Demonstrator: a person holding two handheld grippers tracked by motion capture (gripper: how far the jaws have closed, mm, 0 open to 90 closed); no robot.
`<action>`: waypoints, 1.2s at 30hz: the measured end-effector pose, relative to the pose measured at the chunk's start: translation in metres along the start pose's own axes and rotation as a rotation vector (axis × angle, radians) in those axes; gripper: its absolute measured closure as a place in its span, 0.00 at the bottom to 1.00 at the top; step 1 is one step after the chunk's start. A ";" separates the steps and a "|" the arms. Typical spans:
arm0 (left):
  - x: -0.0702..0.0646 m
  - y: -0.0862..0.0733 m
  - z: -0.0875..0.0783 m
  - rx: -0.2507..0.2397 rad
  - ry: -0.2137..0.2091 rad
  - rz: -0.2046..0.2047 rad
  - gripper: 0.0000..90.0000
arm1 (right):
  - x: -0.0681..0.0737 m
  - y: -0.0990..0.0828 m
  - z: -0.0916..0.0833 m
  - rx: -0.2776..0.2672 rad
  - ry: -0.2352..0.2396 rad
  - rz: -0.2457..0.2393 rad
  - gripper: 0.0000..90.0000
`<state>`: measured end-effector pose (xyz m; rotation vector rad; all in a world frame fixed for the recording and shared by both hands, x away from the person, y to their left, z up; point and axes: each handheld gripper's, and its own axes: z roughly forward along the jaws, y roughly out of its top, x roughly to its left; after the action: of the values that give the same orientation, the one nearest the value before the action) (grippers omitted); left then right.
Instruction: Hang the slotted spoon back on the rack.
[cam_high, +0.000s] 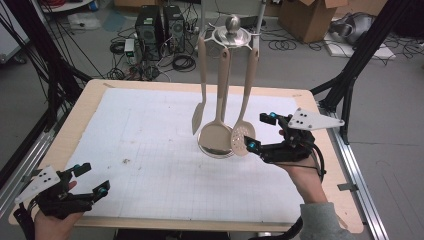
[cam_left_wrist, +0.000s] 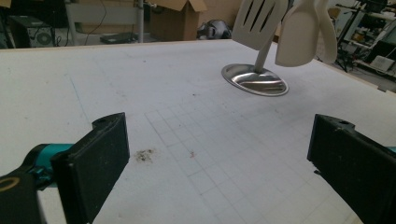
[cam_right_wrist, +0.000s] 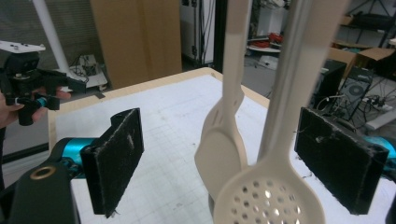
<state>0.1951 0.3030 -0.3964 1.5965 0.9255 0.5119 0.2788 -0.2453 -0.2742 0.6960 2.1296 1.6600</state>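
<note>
right hand-held gripper (cam_high: 258, 131): jaws apart by hung skimmer (cam_high: 243, 138) | left hand-held gripper (cam_high: 92, 178): apart, idle | skimmer racked, hanging seemingly done

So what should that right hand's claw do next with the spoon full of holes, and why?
Probably draw back from the rack. The right gripper stands open beside the slotted spoon, pads clear of it, and the spoon hangs from the stand with the other utensils, so it seems hung already.
</note>
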 end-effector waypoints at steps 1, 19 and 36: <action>0.000 0.000 -0.001 -0.006 0.000 0.001 0.07 | 0.000 -0.003 -0.002 -0.006 0.000 0.003 0.16; 0.003 0.001 0.005 -0.005 0.012 -0.006 0.07 | -0.007 -0.055 -0.032 -0.068 -0.066 0.061 0.16; 0.002 0.005 0.031 -0.012 -0.021 0.006 0.07 | 0.001 -0.086 -0.056 -0.070 -0.124 0.082 0.16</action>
<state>0.2217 0.2856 -0.3995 1.5916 0.9004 0.5026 0.2335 -0.3058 -0.3434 0.8517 1.9720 1.6783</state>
